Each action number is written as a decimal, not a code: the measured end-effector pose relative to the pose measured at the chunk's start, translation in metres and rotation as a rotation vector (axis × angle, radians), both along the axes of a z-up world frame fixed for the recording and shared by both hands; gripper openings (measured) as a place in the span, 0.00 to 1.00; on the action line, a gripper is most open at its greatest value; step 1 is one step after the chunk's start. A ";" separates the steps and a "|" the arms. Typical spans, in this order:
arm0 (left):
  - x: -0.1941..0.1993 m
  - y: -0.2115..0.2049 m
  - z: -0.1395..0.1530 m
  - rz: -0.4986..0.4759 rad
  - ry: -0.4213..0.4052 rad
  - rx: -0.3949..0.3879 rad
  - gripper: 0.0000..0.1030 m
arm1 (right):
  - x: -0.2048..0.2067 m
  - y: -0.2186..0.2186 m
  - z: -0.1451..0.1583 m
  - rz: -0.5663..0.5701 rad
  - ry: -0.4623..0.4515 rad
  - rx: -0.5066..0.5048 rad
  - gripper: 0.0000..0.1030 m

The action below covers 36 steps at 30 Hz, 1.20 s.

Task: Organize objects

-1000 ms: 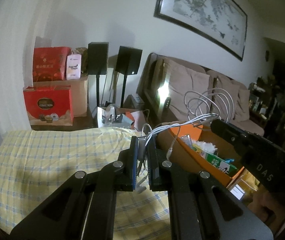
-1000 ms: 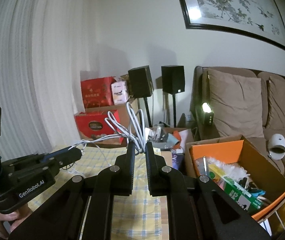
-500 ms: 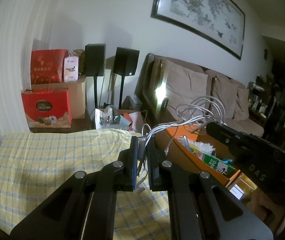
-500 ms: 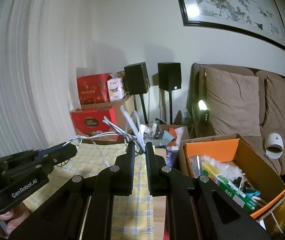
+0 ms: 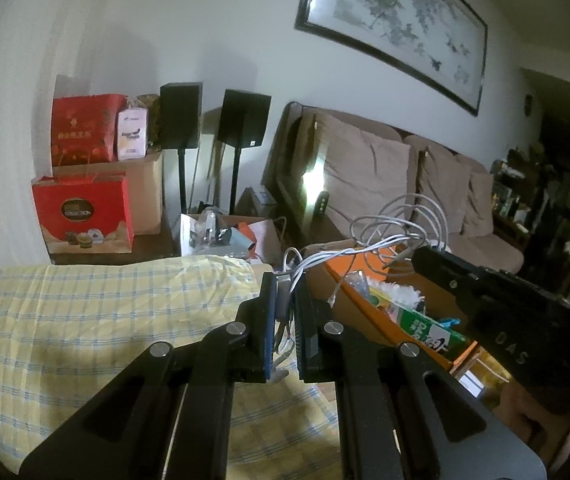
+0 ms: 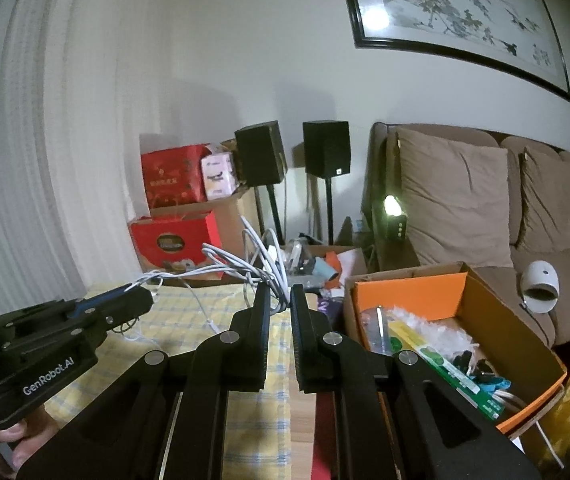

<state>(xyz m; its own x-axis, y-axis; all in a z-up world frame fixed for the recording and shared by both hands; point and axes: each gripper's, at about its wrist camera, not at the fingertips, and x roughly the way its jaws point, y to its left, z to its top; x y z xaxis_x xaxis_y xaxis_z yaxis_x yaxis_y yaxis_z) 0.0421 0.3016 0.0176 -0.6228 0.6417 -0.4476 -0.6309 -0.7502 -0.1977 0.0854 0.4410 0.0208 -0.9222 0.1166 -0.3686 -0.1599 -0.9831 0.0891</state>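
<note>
I am holding a tangle of white cable (image 5: 399,236) between both tools, lifted above the yellow checked cloth (image 5: 97,320). My left gripper (image 5: 284,284) is pinching narrow on one stretch of it, the strands running out of the jaws toward two o'clock in the left wrist view, where they are looping in the air over the open cardboard box (image 5: 369,320). Loose ends are dangling down between the fingers. My right gripper (image 6: 278,298) is also clamping nearly closed on the cable, which in the right wrist view is bunching at the fingertips and arching off toward ten o'clock to the other tool. That other tool, lettered GenRobot.AI, is sitting at eight o'clock in the right wrist view, with a hand (image 6: 3,438) gripping its handle at the bottom corner. The box, orange inside, is lying at four o'clock of my right gripper, holding a green packet (image 6: 451,366), clear plastic wrap and small items I cannot make out. Beyond, at twelve o'clock, two black speakers (image 6: 327,148) are standing on poles, red gift bags (image 6: 173,242) to their left, a brown sofa (image 6: 485,208) to their right.
</note>
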 end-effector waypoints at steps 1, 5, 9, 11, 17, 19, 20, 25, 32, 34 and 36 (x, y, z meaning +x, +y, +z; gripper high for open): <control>0.001 0.001 0.001 -0.003 0.003 0.001 0.07 | 0.000 0.002 0.000 -0.004 -0.002 0.000 0.09; 0.005 0.006 0.005 -0.015 0.016 0.004 0.08 | 0.001 0.007 0.001 -0.017 -0.003 -0.003 0.09; 0.006 0.011 0.009 -0.025 0.021 0.011 0.08 | 0.003 0.011 0.001 -0.033 -0.003 0.004 0.09; 0.006 0.013 0.009 -0.027 0.021 0.015 0.08 | 0.004 0.012 0.001 -0.046 -0.004 0.016 0.09; 0.008 0.020 0.012 -0.040 0.028 0.017 0.08 | 0.005 0.015 0.003 -0.074 -0.005 0.040 0.09; 0.008 0.023 0.013 -0.045 0.030 0.017 0.08 | 0.006 0.018 0.003 -0.079 -0.003 0.038 0.09; 0.008 0.024 0.014 -0.047 0.032 0.016 0.08 | 0.006 0.019 0.004 -0.083 -0.002 0.038 0.09; 0.009 0.033 0.015 -0.058 0.040 0.011 0.07 | 0.010 0.024 0.005 -0.105 0.001 0.050 0.09; 0.010 0.050 0.015 -0.085 0.037 0.003 0.07 | 0.013 0.034 0.006 -0.145 -0.007 0.068 0.09; 0.012 0.053 0.015 -0.095 0.038 0.000 0.08 | 0.015 0.038 0.006 -0.155 -0.006 0.068 0.09; 0.014 0.057 0.014 -0.102 0.040 -0.003 0.07 | 0.017 0.042 0.006 -0.163 -0.005 0.063 0.09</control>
<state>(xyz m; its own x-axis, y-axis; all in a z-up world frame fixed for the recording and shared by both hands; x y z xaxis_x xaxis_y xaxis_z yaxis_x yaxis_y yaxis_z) 0.0563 0.3581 0.0320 -0.5719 0.7012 -0.4258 -0.7110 -0.6826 -0.1690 0.1020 0.4831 0.0268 -0.8876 0.2875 -0.3600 -0.3179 -0.9477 0.0268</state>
